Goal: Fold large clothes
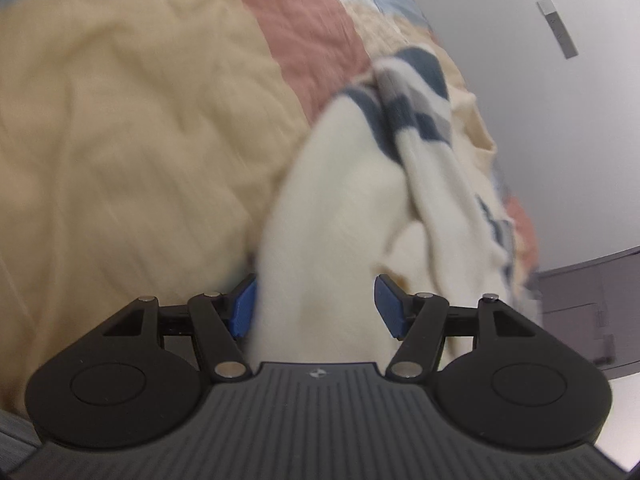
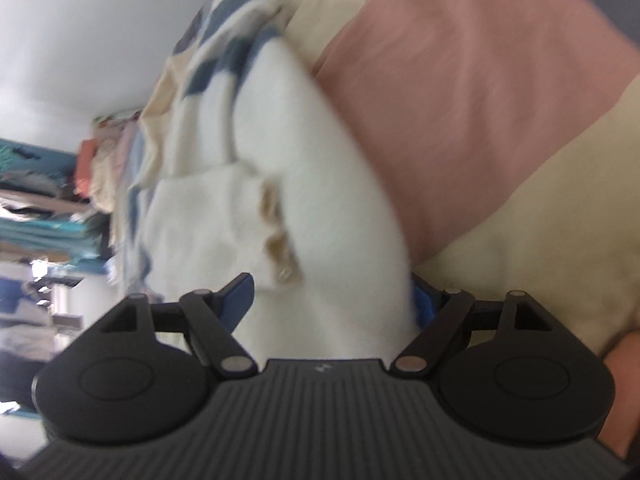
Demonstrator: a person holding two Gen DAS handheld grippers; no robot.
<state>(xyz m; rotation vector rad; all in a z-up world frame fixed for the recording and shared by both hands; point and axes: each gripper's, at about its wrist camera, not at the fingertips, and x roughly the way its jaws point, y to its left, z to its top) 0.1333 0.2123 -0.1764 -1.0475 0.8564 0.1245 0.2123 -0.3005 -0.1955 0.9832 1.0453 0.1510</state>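
i see a cream sweater (image 1: 332, 208) with blue stripes lying bunched on the bed cover (image 1: 120, 120), which is yellow and pink; my left hand-held gripper (image 1: 316, 308) has its jaws apart with cream cloth between them, not squeezed as far as i can tell; my right hand-held gripper (image 2: 332, 300) has jaws apart too, cloth in the gap; i think the sweater is soft, floppy and a bit heavy; it will sag; best to pinch the thick edges.
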